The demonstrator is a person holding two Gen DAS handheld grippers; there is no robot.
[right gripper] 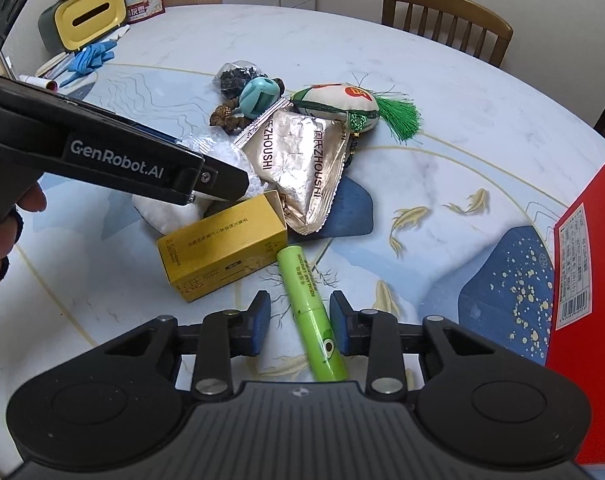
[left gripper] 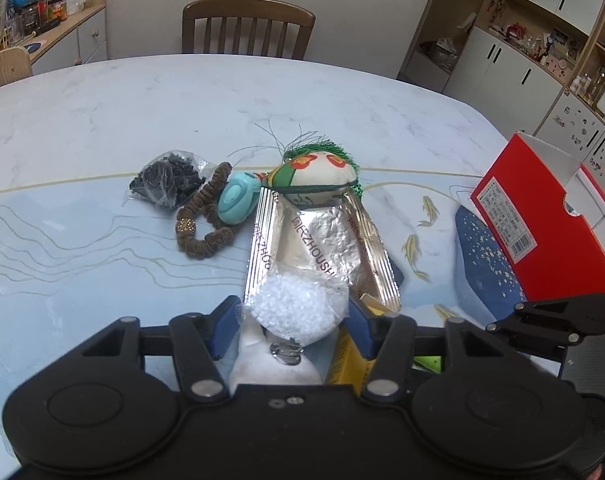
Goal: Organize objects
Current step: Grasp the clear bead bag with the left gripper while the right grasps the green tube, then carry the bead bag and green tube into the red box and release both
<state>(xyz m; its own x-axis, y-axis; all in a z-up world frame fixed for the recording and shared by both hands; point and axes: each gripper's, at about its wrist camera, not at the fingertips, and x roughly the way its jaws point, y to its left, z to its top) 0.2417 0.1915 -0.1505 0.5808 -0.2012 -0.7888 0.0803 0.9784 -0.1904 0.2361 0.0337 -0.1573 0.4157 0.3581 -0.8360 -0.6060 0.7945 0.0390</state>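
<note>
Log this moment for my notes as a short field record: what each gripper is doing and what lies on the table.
left gripper: open, fingers either side of a white bead bag
right gripper: open, fingers flanking a green tube lying on the table
pile: silver foil packet, yellow box, embroidered pouch with green tassel, teal round case, brown scrunchie, bag of dark bits
right edge: red box

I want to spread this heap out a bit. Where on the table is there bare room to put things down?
The far side of the table, between the heap and the wooden chair, is bare. So is the stretch between the green tassel and the red box. It is crowded around the foil packet and yellow box.
</note>
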